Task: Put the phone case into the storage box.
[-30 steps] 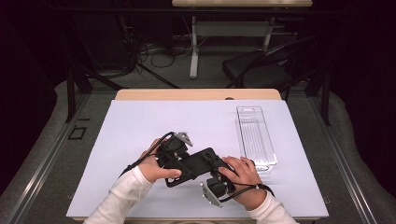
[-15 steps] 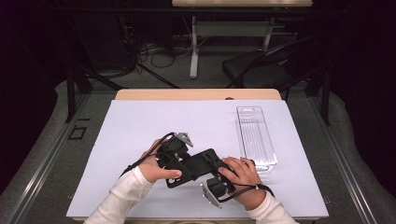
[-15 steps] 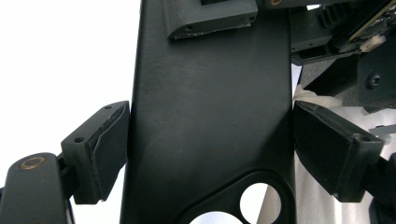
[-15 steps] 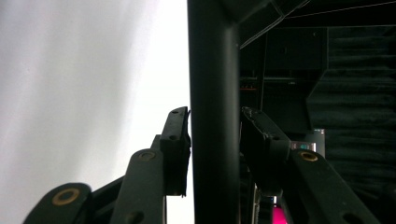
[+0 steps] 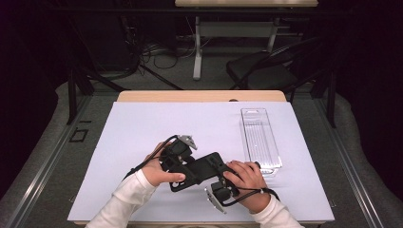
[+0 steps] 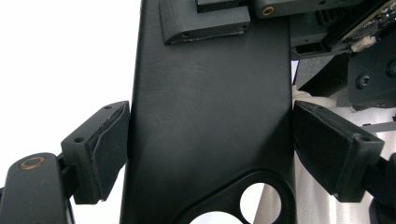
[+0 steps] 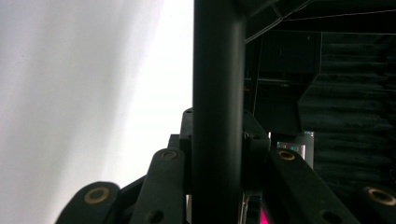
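- Work in hand, as I read it: handling the black panel (image 5: 204,167) w/ both grippers. It sits at the near-middle of the bench (image 5: 142,123), between the two hands, and slopes from near-left up to far-right.
- Done so far (judgement): panel is picked up and gripped at both ends. The left gripper (image 5: 187,163) is on its left part and the right gripper (image 5: 221,175) comes at it from the near side.
- Left to do (judgement): it has to be set down or put somewhere. The clear box (image 5: 259,137) at the right of the bench looks empty, and its near end is just beside the right hand (image 5: 244,176). Can't tell if that's the target.
- High view: gives the layout, i.e. panel vs box, the left hand (image 5: 159,172) and sleeves, bare bench elsewhere. Too small to read finger contact.
- Left gripper view: shows the panel (image 6: 210,116) face-on and across its width, w/ the fingers (image 6: 105,149) pressed on its two long edges, so clamped on it. A round cut-out shows at the bottom of the panel.
- Right gripper view: shows the panel (image 7: 217,93) edge-on as a thin dark bar. The fingers (image 7: 254,140) are closed against both faces, so clamped too. The white bench is at the left, dark room behind.
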Demonstrator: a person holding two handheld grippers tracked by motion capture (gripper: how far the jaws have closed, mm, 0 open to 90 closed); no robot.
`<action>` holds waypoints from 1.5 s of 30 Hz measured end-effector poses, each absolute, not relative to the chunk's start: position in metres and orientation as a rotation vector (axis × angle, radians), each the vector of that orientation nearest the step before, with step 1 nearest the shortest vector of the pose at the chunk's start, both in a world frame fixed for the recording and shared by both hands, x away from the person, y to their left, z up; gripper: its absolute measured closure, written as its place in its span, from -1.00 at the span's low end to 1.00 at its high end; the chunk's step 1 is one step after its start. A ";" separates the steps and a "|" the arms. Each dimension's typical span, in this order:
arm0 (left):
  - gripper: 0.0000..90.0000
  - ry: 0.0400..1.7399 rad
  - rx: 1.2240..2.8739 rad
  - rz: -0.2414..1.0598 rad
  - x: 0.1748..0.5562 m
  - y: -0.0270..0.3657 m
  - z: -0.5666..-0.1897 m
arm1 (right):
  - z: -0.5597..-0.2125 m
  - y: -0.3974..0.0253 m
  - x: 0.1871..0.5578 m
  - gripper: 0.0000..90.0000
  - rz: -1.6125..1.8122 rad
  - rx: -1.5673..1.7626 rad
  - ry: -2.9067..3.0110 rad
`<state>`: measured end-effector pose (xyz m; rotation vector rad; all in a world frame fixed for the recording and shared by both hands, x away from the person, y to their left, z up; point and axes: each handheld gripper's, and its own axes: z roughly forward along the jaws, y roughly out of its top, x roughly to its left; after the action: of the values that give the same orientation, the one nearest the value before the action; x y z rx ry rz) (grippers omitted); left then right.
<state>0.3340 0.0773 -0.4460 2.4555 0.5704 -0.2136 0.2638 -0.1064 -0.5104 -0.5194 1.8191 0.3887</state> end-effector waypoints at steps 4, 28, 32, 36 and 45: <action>-0.68 0.571 2.451 -0.219 0.335 0.078 -0.446 | -0.510 -0.107 0.264 0.77 0.397 -0.512 1.805; -0.68 0.594 2.408 -0.263 0.337 0.079 -0.447 | -0.512 -0.110 0.265 0.91 0.411 -0.482 1.747; -0.69 0.593 2.408 -0.258 0.337 0.079 -0.447 | -0.512 -0.110 0.265 0.91 0.410 -0.482 1.748; -0.70 0.584 2.396 -0.238 0.336 0.078 -0.448 | -0.511 -0.110 0.265 0.92 0.406 -0.482 1.749; -0.71 0.553 2.397 -0.189 0.334 0.079 -0.446 | -0.511 -0.112 0.266 0.93 0.410 -0.465 1.761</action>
<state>0.3345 0.0790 -0.4460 2.3968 0.5528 -0.1889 0.2665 -0.1119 -0.5113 -0.4646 1.7611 0.4101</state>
